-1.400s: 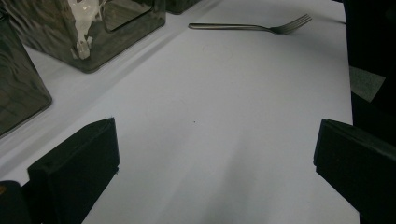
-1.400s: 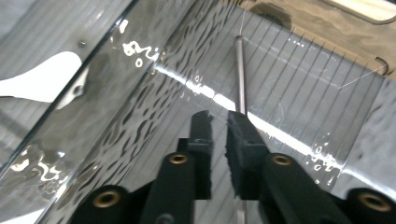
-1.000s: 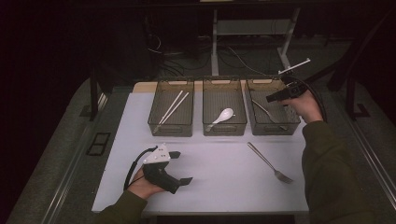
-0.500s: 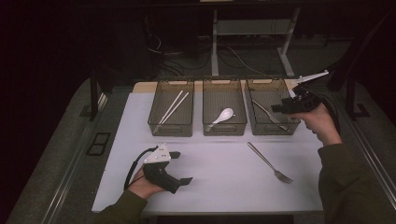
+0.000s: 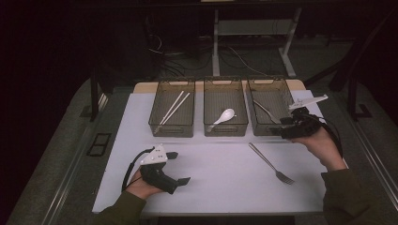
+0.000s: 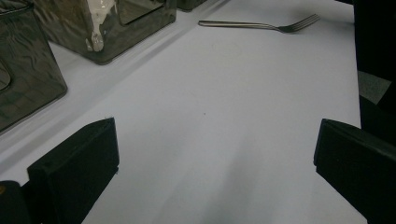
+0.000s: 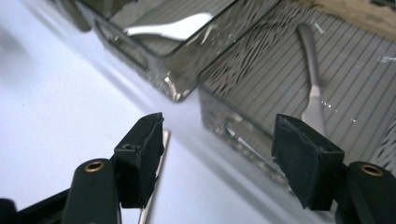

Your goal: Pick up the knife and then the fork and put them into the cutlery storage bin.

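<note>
Where ribbed smoky-plastic bin point(image 5: 269, 105) stands, slim metal fork point(image 5: 271, 163) lies.

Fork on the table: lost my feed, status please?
Right gripper open, empty, jaws just widened, beside the right bin. Left gripper open, idle. Fork lies untouched, nothing blocking.

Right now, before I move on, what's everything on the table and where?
bins: three, smoky clear, in a row at the table's far side
chopsticks: one pair, white, left bin
spoon: one, white, middle bin
fork in bin: one, silver, right bin
fork on table: one, silver, on the white table, in front of the right bin
left gripper: black, jaws open, resting near left
right gripper: black, jaws just opening, empty, at the right bin's near corner
</note>
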